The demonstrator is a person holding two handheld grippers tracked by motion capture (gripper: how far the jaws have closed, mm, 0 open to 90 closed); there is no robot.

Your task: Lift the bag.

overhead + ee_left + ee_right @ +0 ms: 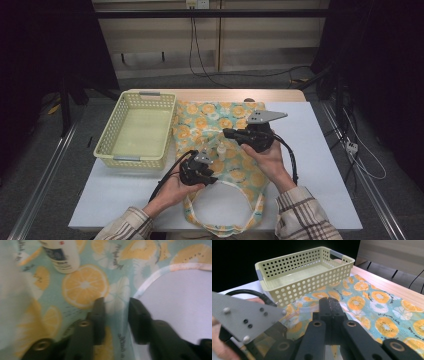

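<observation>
Left gripper (116, 307) jaws parted astride bag (220, 132) rim near tabletop's front edge, right gripper (329, 305) clenched empty; next likely pinch rim.

Small dark script lines running across orange-slice cloth (85, 286), too blurred for reading. Dark label showing on small white bottle (63, 256), print illegible.

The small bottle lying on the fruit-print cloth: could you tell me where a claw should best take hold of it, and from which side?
Grip the bottle across its round body, coming from above with the jaws either side of it. It seems to lie on its side on the flat cloth, so the curved sides are free. The left claw is nearest, its jaws apart beside the cloth's white-trimmed edge. This is a judgement; the bottle looks small and blurred.
</observation>
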